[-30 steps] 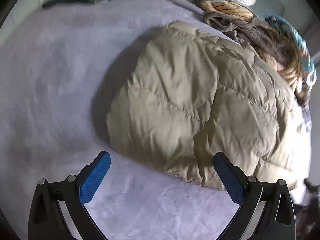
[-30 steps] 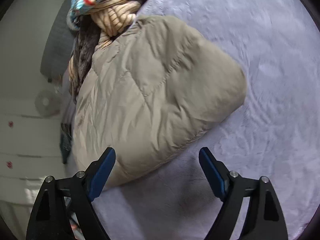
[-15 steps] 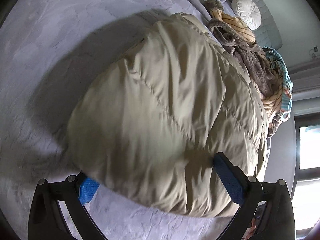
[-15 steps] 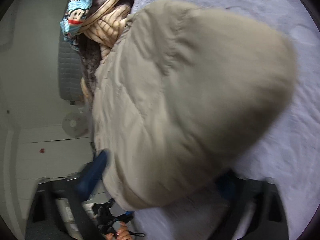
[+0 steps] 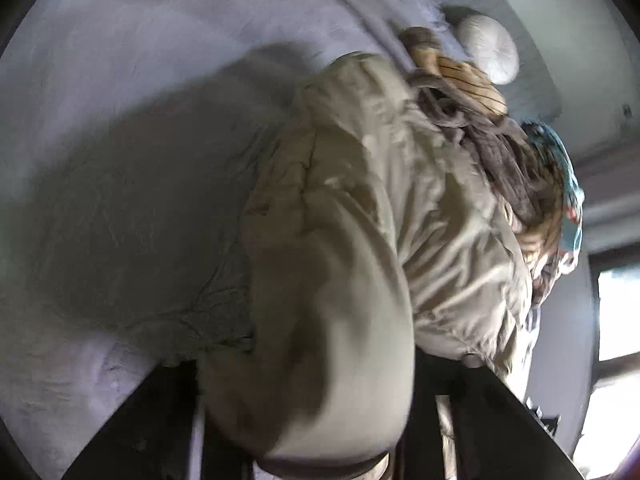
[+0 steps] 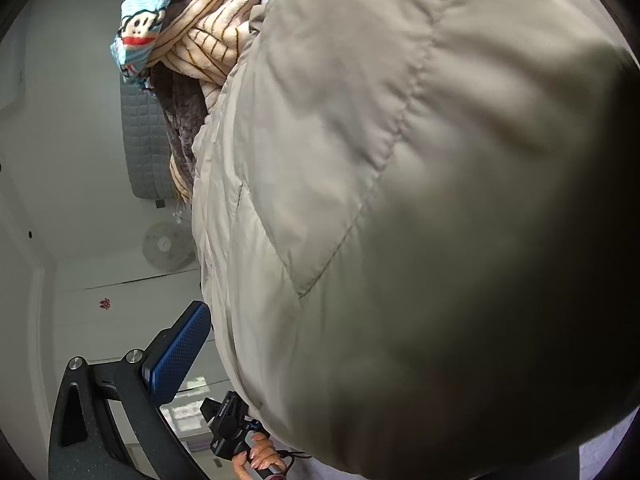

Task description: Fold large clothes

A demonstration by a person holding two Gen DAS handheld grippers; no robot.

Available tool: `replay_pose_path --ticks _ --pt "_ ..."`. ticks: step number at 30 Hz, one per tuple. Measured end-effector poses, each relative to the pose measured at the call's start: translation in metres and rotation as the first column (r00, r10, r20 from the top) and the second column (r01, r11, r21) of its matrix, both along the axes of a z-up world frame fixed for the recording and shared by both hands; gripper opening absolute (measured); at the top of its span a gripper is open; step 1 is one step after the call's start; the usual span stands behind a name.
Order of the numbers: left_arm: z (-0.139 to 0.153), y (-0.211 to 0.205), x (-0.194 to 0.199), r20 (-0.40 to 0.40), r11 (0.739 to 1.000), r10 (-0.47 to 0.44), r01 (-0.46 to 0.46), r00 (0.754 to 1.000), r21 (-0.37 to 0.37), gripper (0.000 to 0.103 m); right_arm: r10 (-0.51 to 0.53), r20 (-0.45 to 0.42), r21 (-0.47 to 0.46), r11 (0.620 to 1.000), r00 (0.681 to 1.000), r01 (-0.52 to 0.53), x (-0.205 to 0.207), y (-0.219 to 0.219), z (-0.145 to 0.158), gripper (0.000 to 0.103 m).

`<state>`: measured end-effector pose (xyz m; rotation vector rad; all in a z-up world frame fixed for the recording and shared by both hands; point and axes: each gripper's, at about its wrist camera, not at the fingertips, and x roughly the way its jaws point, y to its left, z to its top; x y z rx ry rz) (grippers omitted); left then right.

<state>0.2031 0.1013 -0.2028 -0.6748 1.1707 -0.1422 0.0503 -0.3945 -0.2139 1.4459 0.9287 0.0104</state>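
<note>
Bedding, pale lilac and softly textured, carries the coat, a puffy beige quilted bundle lying beside heaped clothes. Left gripper is closing on a bunched fold, seemingly to carry it. Right gripper is closing too, coat between its wide jaws, not visibly pinched.

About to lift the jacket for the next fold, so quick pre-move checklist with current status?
1. Left gripper has fabric: ok, a bunched fold of the jacket sits between its closing jaws.
2. Right gripper has fabric: cannot tell; one blue pad stands clear of the jacket's edge, the other is hidden behind it, jaws closing.
3. Clothes pile free of the jacket: not ok, it lies against the far edge.
4. Bed beside the jacket bare: ok.
5. Image sharpness: not ok, the left view is blurred.
</note>
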Motion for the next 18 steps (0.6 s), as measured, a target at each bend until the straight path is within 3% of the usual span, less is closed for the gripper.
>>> replay_pose_path --ticks 1,2,5,12,18 --pt "0.006 -0.003 -0.002 0.016 0.999 -0.018 0.018 1.000 0.031 0.024 -0.008 -0.023 -0.004 1.000 1.000 0.008 -0.003 -0.002 -0.001 0.082" --pt "0.013 -0.007 -0.005 0.040 0.997 -0.046 0.043 0.998 0.064 0.023 -0.012 -0.036 0.005 1.000 0.999 0.012 -0.006 -0.003 -0.004 0.053" --pt "0.031 -0.010 -0.014 0.085 0.992 -0.089 0.081 0.992 0.093 0.023 -0.033 -0.009 0.047 0.998 0.999 0.034 -0.018 -0.005 -0.003 0.032" --pt "0.061 -0.004 -0.053 0.129 0.977 -0.195 0.180 0.972 0.117 0.022 0.010 0.050 0.003 1.000 0.999 -0.011 -0.047 0.002 0.030 0.026" --pt "0.072 0.012 -0.101 0.114 0.962 -0.265 0.254 0.958 0.102 0.022 0.020 0.051 -0.025 1.000 0.998 -0.018 -0.105 0.019 0.050 0.026"
